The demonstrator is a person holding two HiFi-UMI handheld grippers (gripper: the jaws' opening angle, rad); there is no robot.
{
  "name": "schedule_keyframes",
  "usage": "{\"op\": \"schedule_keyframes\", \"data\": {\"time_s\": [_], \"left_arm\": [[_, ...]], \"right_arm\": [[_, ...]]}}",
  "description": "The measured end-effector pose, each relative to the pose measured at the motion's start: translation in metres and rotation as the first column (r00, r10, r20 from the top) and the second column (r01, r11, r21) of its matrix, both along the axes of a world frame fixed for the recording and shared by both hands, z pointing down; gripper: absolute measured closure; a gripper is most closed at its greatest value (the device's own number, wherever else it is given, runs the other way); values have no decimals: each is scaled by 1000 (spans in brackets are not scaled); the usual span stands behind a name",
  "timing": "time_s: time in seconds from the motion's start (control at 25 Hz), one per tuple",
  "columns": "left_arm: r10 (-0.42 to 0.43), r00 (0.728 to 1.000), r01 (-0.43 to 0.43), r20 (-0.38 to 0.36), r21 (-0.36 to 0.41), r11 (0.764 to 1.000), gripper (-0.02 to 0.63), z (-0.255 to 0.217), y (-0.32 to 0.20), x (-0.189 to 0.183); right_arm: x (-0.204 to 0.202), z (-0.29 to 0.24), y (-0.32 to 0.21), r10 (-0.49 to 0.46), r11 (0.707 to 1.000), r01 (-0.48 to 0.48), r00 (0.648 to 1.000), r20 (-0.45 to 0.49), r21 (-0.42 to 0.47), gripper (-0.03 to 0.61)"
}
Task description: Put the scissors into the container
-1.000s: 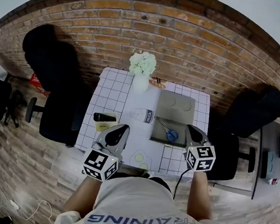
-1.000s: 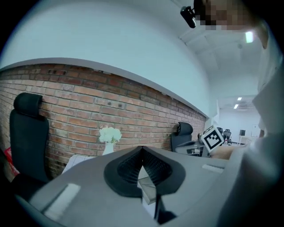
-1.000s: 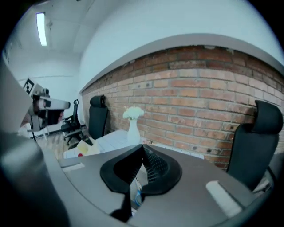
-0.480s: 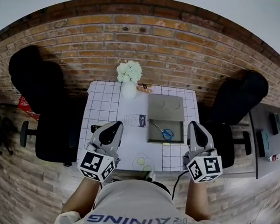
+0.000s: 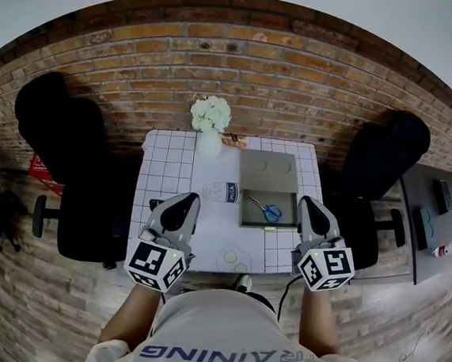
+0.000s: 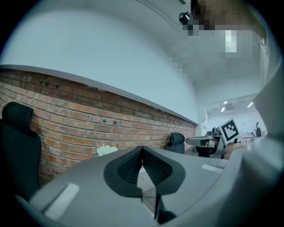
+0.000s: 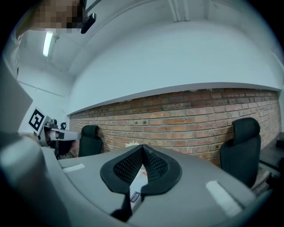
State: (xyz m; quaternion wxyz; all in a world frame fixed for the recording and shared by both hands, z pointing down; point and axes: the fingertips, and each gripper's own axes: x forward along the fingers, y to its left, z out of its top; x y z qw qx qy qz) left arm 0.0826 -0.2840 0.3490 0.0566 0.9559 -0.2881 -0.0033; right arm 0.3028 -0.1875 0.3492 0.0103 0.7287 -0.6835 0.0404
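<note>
A brick wall (image 5: 245, 67) stands behind a small table (image 5: 170, 180) with a white squared cloth, and a black chair (image 5: 59, 140) is at each side of it. The left gripper (image 6: 142, 150) has its two jaws pressed together, with nothing between them. The right gripper (image 7: 143, 149) is the same: its jaws are closed on each other and it carries nothing. In the head view both grippers are at the near edge of the table, the left one at the near left and the right one just right of the container (image 5: 246, 215), not touching it. The container is a grey box with its lid open to the far side, on the right half of the table. The scissors (image 5: 267, 211), with blue handles, lie inside it. Left of the container lies a milk carton (image 5: 225, 192). At the far edge stands a white vase (image 5: 209, 143) with white flowers (image 5: 210, 114).
</note>
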Motion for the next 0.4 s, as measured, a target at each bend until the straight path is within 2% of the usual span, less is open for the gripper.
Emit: {"op": "schedule_keyframes", "data": {"time_s": [0.4], "left_arm": [[-18, 1000, 18, 8, -22, 1000, 614, 9, 6, -5]], "right_arm": [[-2, 10, 2, -9, 1000, 9, 1000, 7, -21, 563]]}}
